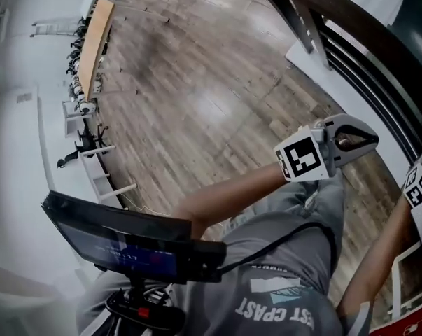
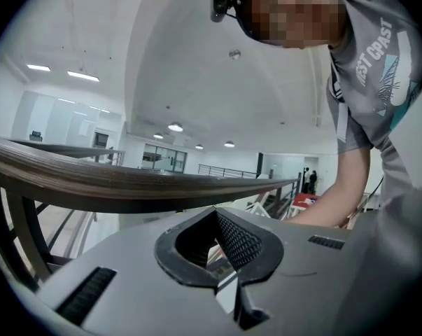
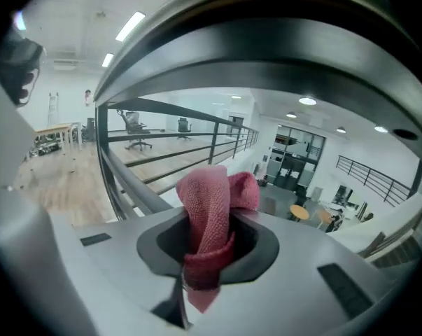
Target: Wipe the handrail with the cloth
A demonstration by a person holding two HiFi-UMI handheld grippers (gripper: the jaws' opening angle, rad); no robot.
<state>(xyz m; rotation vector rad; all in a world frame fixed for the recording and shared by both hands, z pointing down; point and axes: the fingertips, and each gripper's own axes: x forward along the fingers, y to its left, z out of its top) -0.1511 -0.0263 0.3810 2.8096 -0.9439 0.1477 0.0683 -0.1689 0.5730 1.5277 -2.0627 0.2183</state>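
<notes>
The dark wooden handrail point(image 1: 378, 40) runs diagonally across the top right of the head view. My left gripper point(image 1: 352, 140) hovers just inside the handrail, shut with nothing in it. In the left gripper view the handrail point(image 2: 106, 180) crosses just above the gripper point(image 2: 217, 240). My right gripper point(image 3: 209, 250) is shut on a pink-red cloth point(image 3: 212, 208), which bunches up out of the jaws. The underside of the handrail point(image 3: 266, 54) arches close over it. In the head view only the right gripper's marker cube point(image 1: 419, 186) shows, at the right edge.
Dark lower rails and posts point(image 1: 361, 65) run beneath the handrail. A wooden floor point(image 1: 197, 96) lies far below. A long table with chairs point(image 1: 93, 37) stands at the far left. A dark screen point(image 1: 120, 243) is mounted by my body. A red object point(image 1: 415, 324) sits at the bottom right.
</notes>
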